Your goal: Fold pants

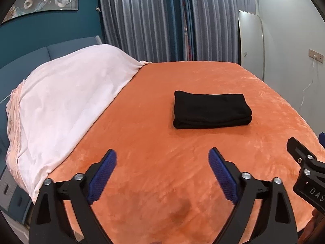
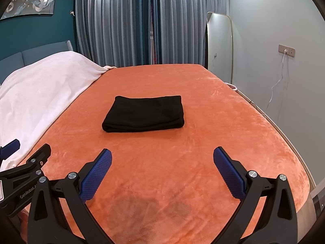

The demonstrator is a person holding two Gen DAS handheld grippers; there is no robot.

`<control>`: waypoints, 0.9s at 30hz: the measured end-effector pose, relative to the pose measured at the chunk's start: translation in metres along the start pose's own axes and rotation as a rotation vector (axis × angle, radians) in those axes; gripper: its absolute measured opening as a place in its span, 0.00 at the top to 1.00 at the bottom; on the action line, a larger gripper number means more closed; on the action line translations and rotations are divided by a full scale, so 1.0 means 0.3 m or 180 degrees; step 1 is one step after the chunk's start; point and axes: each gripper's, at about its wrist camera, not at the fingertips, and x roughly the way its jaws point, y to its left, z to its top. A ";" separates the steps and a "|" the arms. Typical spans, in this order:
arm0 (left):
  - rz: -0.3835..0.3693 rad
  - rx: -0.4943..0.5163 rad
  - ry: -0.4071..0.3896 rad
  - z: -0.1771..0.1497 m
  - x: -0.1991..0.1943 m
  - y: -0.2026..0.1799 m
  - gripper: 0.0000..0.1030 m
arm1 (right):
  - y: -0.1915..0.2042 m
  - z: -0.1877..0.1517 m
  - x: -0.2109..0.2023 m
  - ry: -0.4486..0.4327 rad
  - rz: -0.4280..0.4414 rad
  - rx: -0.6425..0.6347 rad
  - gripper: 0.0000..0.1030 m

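The black pants (image 1: pixel 211 109) lie folded into a compact rectangle on the orange bed cover (image 1: pixel 162 142); they also show in the right wrist view (image 2: pixel 144 113). My left gripper (image 1: pixel 162 154) is open and empty, held above the cover well short of the pants. My right gripper (image 2: pixel 162 154) is open and empty too, also short of the pants. Part of the right gripper's body shows at the right edge of the left wrist view, and the left gripper's body shows at the left edge of the right wrist view.
A white blanket (image 1: pixel 67 105) covers the head of the bed at the left. Grey curtains (image 1: pixel 152 20) hang behind the bed. A standing mirror (image 2: pixel 220 46) leans on the right wall, with a socket and white cable (image 2: pixel 284 61) nearby. The bed's right edge (image 2: pixel 284 134) curves away.
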 end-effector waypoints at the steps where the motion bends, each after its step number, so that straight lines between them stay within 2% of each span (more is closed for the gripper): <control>1: -0.0009 0.0015 -0.0017 0.001 -0.003 -0.003 0.10 | -0.002 0.000 0.001 0.0003 0.0002 0.0004 0.05; 6: 0.0051 0.0075 -0.0052 0.006 -0.008 -0.017 0.10 | -0.006 0.000 -0.001 -0.0001 0.0006 0.0008 0.05; 21: -0.0036 0.0053 -0.0037 0.012 0.013 -0.022 0.10 | 0.002 0.003 0.013 0.0021 0.0005 -0.0015 0.05; 27: 0.0019 0.0073 -0.0084 0.021 0.031 -0.023 0.10 | 0.005 0.008 0.023 0.0038 0.0012 -0.0021 0.05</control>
